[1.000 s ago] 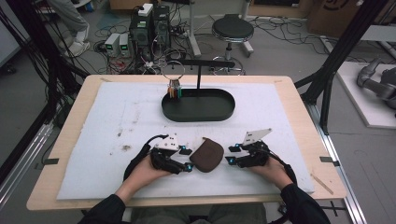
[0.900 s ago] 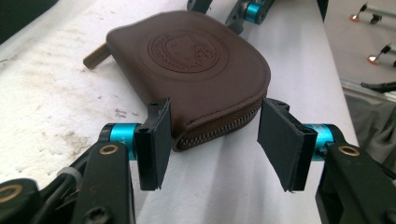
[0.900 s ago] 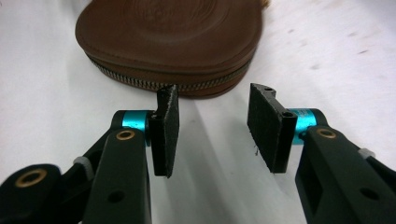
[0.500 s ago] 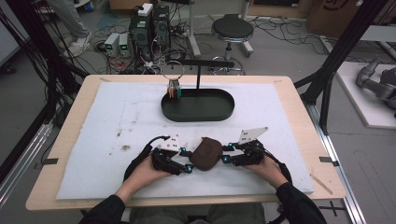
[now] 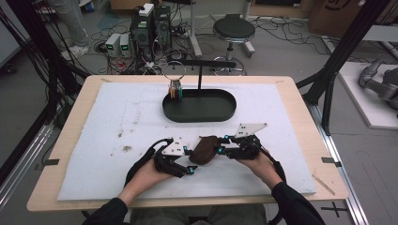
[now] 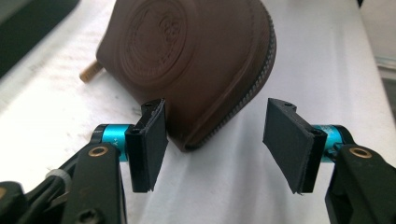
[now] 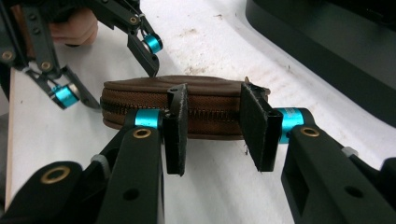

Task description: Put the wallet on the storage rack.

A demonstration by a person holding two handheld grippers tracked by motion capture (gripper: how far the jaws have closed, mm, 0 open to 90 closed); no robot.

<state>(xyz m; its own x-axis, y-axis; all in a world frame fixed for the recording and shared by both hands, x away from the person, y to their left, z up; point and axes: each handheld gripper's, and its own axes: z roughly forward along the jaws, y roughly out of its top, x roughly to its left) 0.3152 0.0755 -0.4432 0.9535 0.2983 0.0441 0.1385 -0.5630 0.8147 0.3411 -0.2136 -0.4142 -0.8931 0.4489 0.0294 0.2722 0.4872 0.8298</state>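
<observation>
Gripping the brown leather pouch (image 5: 203, 149) from its right edge, the right gripper (image 5: 222, 149) is pinching down on the side where the zipper runs; its jaws have just been closing, and in the right gripper view the zippered edge (image 7: 210, 109) is sitting between the two black pads (image 7: 176, 128). That hold looks meant to steady the pouch, or perhaps to catch the zipper pull, though the pull itself is too hidden to make out.

On the other side, the left gripper (image 5: 188, 161) is resting with its jaws spread, and they have just been opening a little further. In the left gripper view one pad (image 6: 148, 145) is lying against the pouch's (image 6: 187, 60) rounded corner while the other is standing clear over the white mat (image 6: 308, 56), so nothing is being squeezed there. It seems to be bracing the pouch from the left rather than holding it.

The pouch is lying flat on the mat (image 5: 108, 140) near the person's edge of the table (image 5: 300, 101), between the two grippers. Farther back, well apart from it, the black oval tray (image 5: 199, 112) is sitting with a ring of keys (image 5: 175, 87) hanging from its stand (image 5: 199, 77), possibly where whatever is inside the pouch is meant to go.
</observation>
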